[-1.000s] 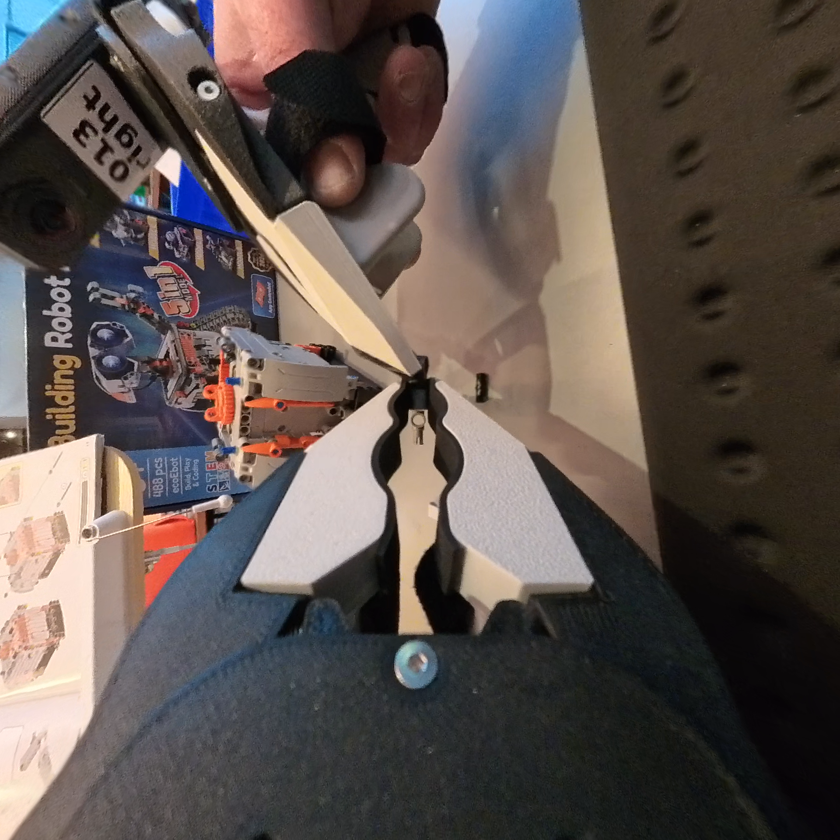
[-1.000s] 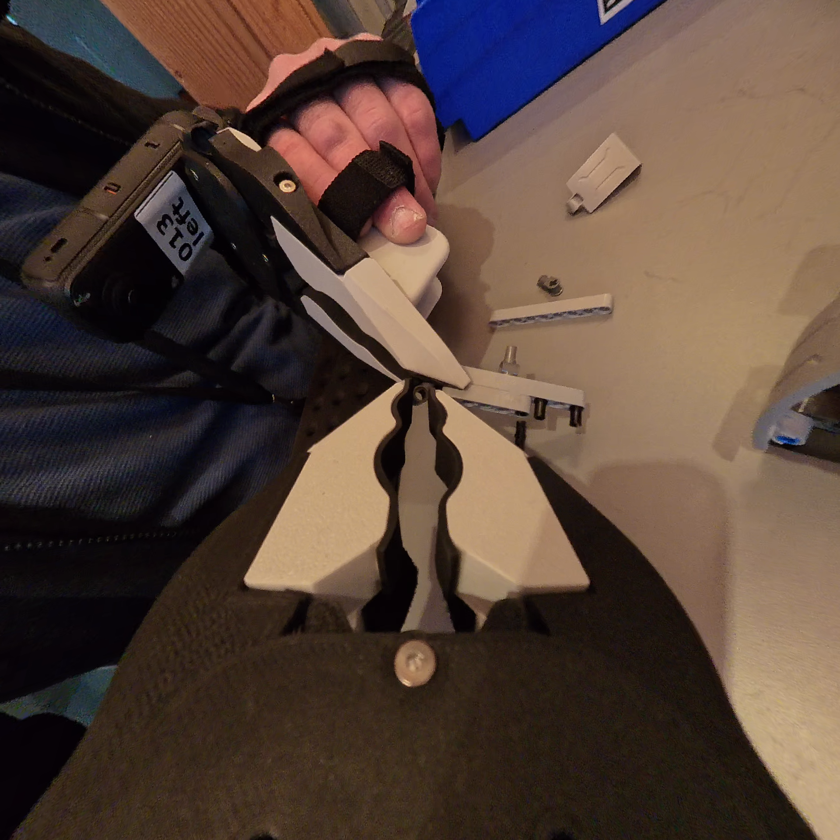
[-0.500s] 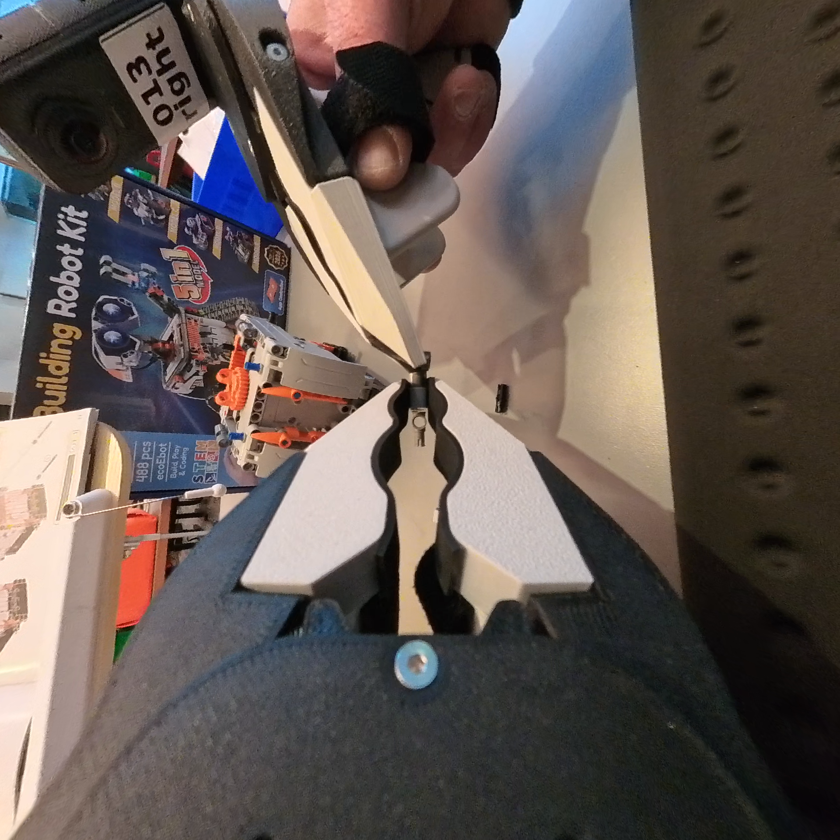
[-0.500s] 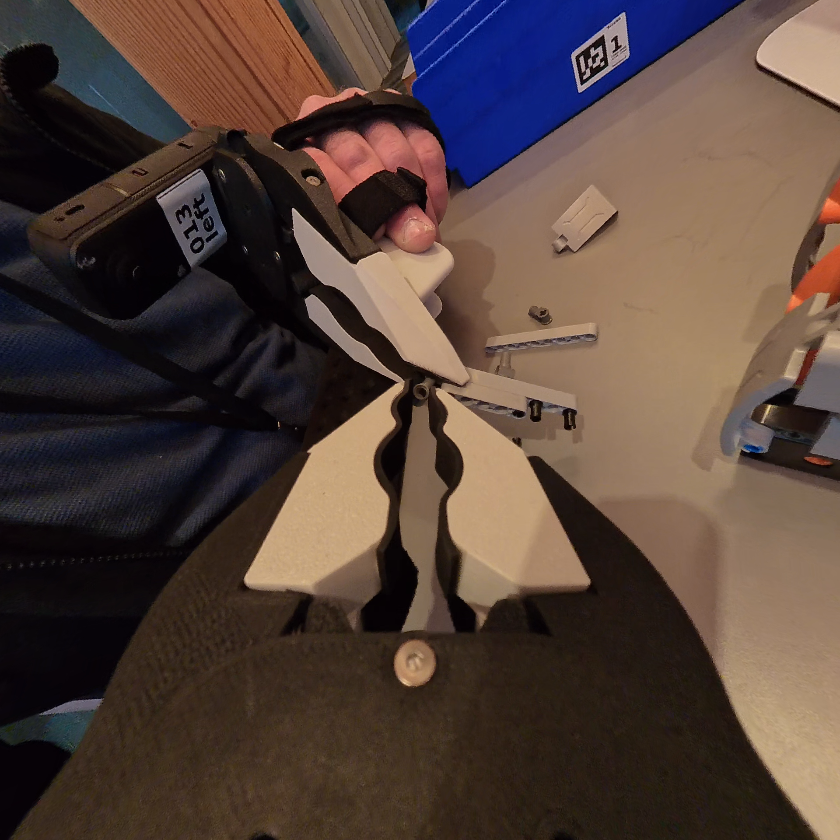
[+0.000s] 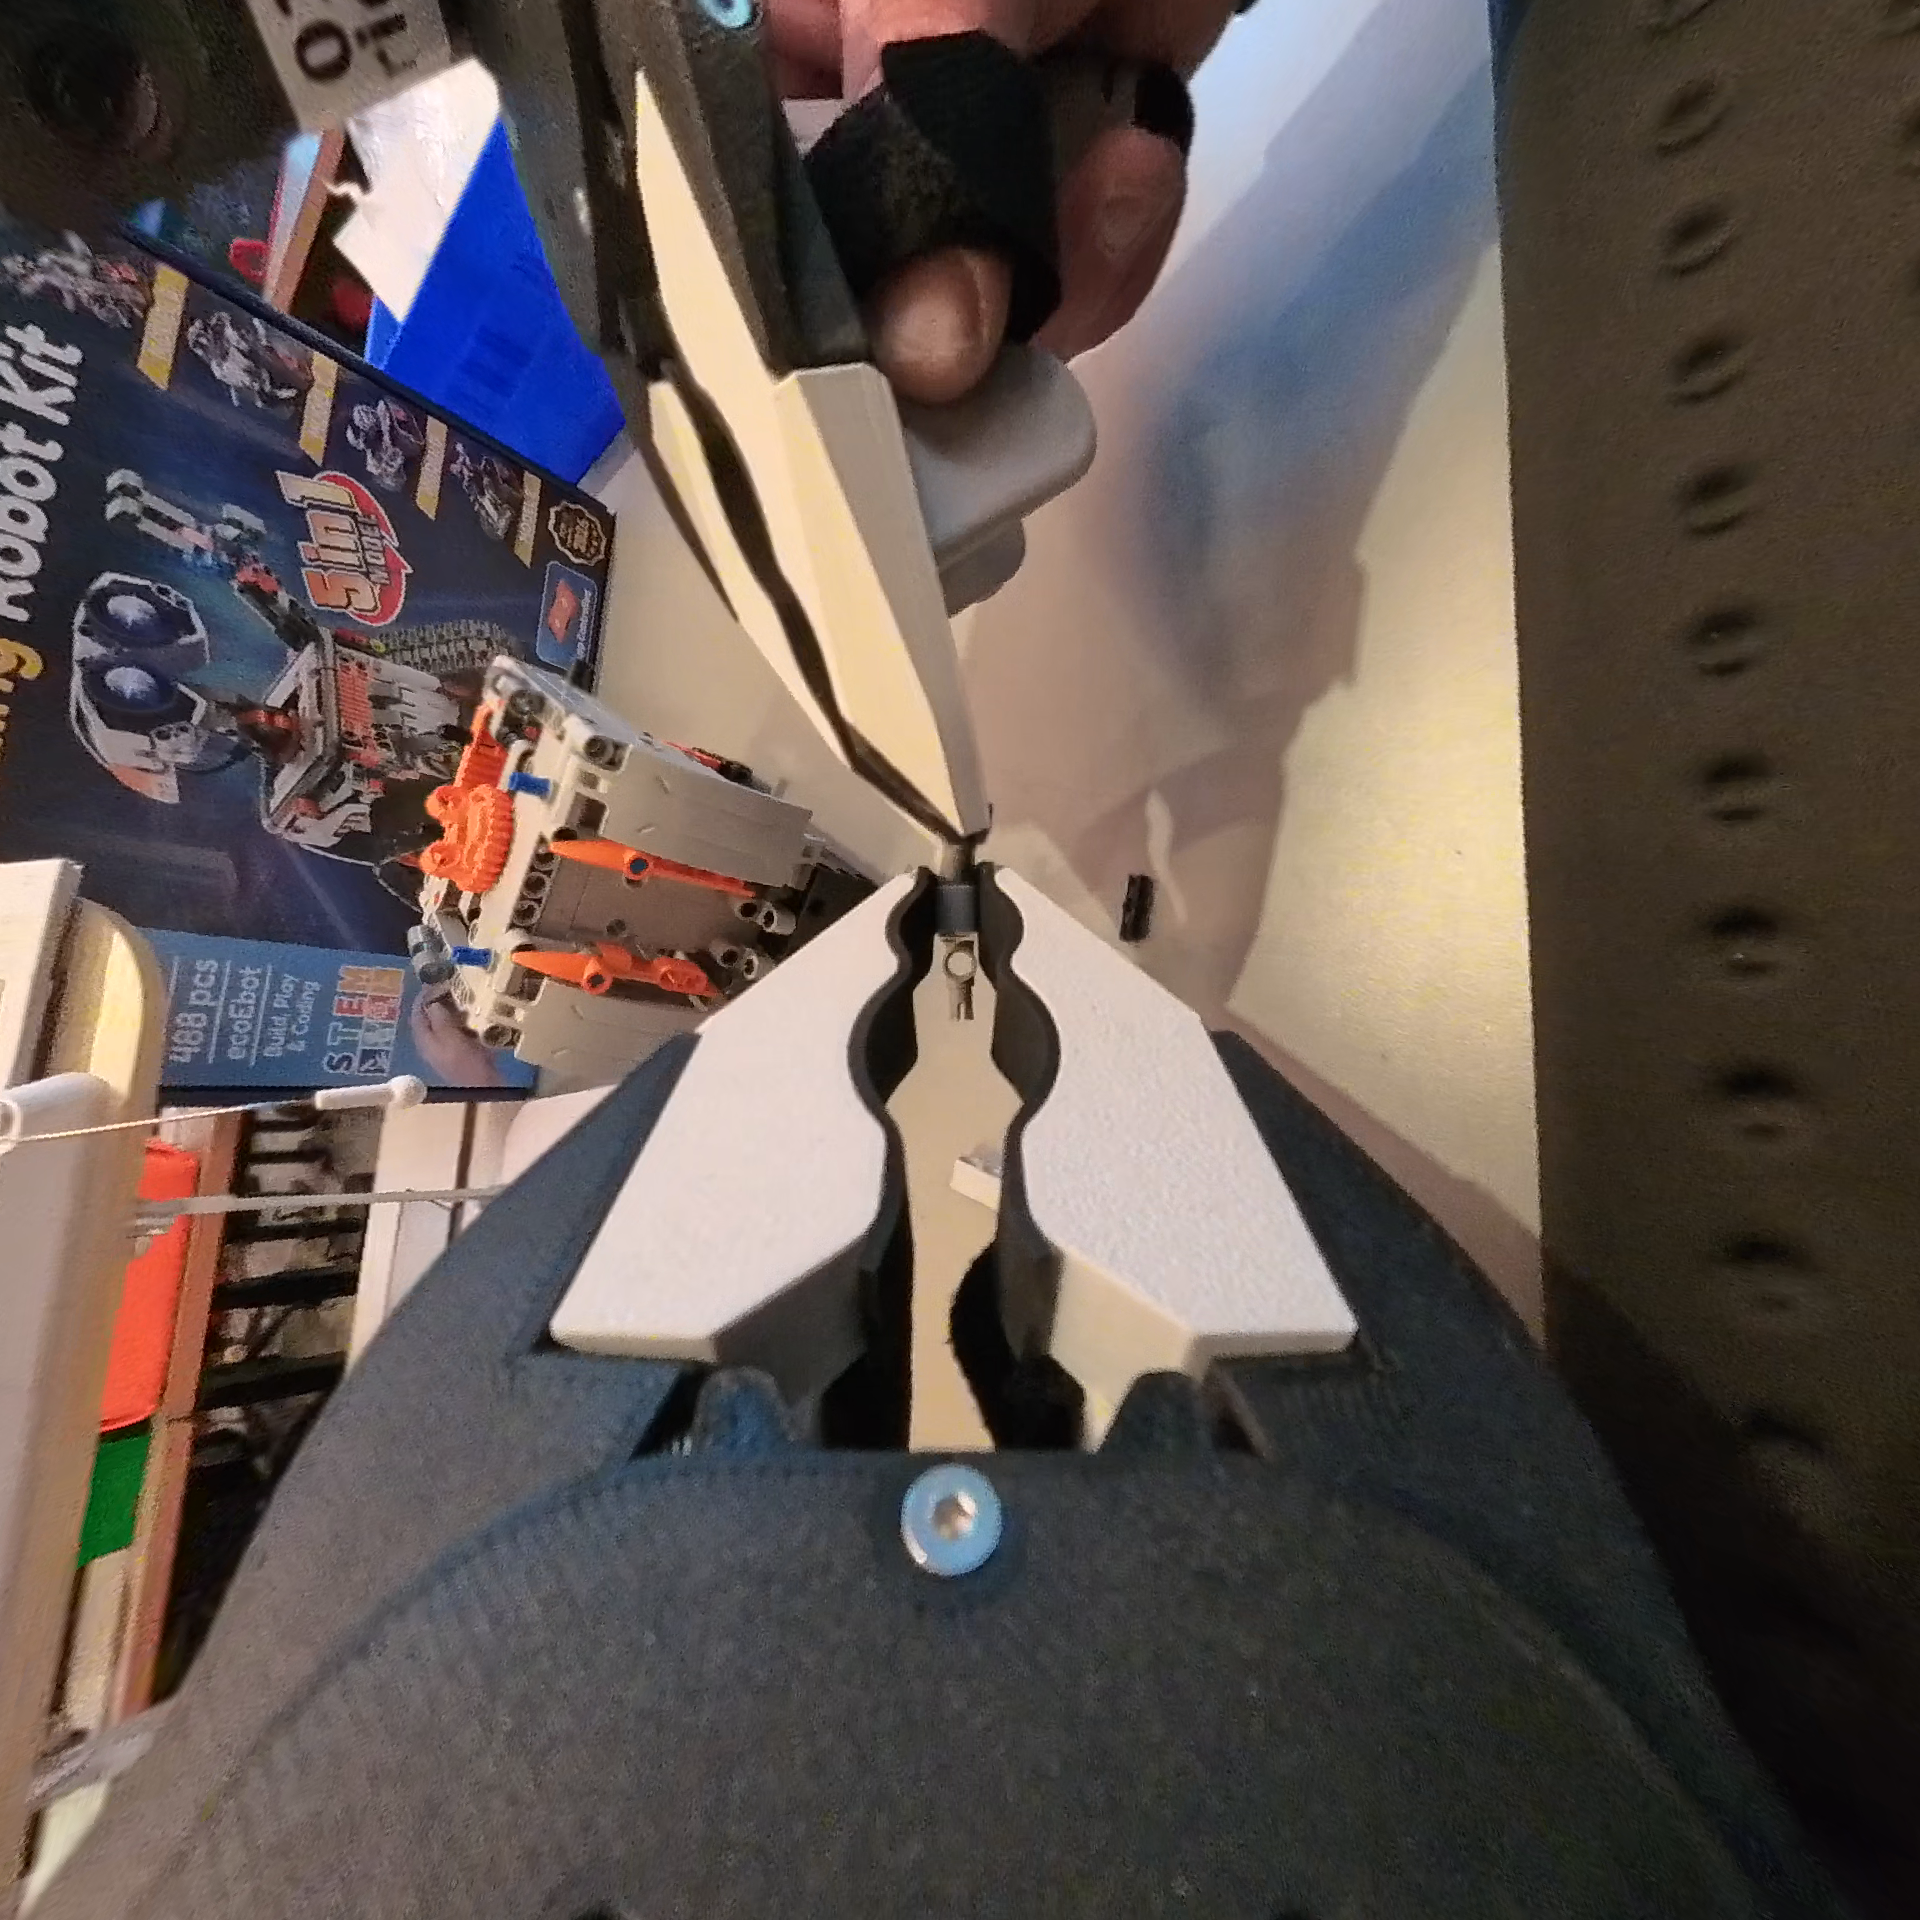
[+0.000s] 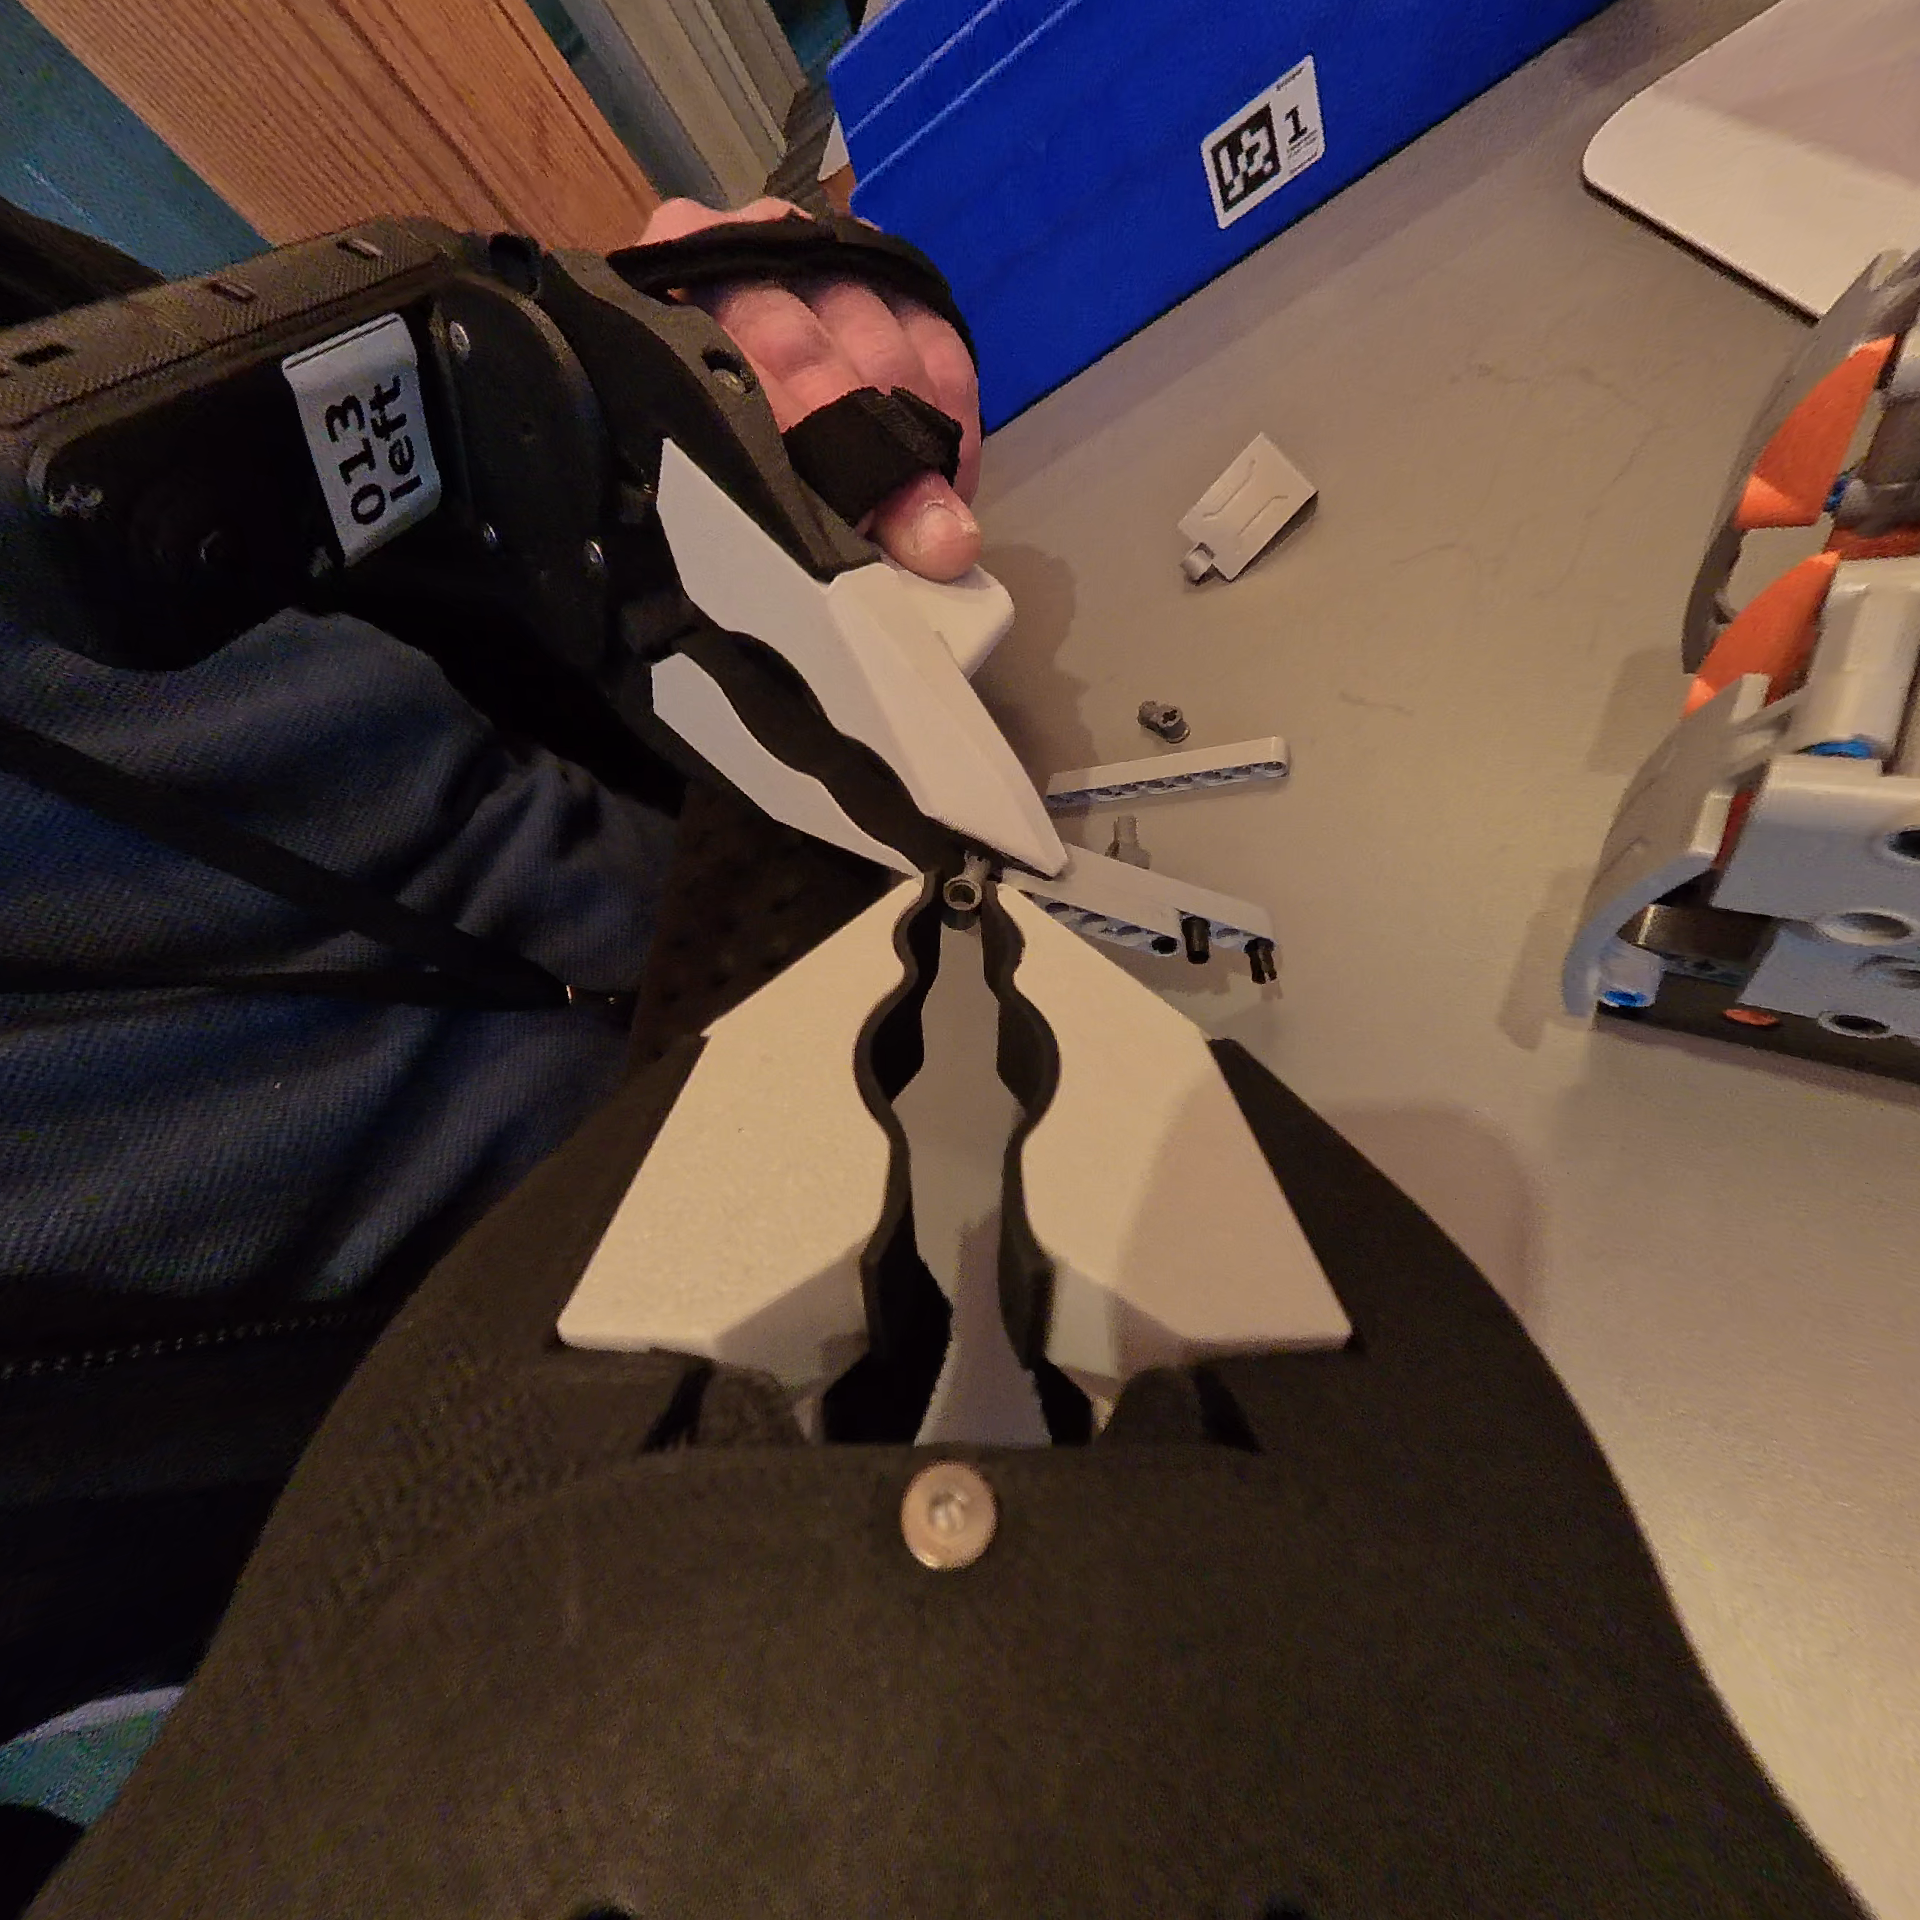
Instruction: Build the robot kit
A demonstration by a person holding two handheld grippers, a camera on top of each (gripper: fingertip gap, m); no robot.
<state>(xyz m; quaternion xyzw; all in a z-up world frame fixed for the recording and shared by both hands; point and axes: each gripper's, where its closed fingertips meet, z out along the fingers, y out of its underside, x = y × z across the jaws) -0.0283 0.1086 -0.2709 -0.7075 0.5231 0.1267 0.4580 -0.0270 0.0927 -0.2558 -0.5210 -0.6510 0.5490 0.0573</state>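
Note:
My left gripper (image 5: 957, 883) is shut on a small dark grey sleeve piece (image 5: 957, 902) at its fingertips. My right gripper (image 6: 964, 894) is shut on a small grey connector with a hole (image 6: 964, 896). The two grippers meet tip to tip above the grey table (image 6: 1455, 623), their small parts touching. In the left wrist view the right gripper (image 5: 961, 831) comes down steeply from above, held by a gloved hand (image 5: 966, 260). In the right wrist view the left gripper (image 6: 977, 860) comes in from the upper left. Whether the two small parts are joined is hidden by the fingertips.
A grey and orange partly built robot model (image 5: 613, 883) (image 6: 1787, 779) stands nearby. On the table lie a white beam with black pins (image 6: 1153, 914), a plain white beam (image 6: 1164, 774), a small grey bush (image 6: 1164, 719), a flat grey panel (image 6: 1247, 504) and a black pin (image 5: 1140, 906). A blue bin (image 6: 1091, 156) and kit box (image 5: 260, 623) stand behind. Left and right tips are no more than a few centimetres apart. About 11 cm separates my left fingertips from the small grey bush (image 6: 1164, 719).
Both grippers stay shut and tip to tip. The right gripper has turned steeper in the left wrist view. The right wrist view has swung so the robot model shows at its right.

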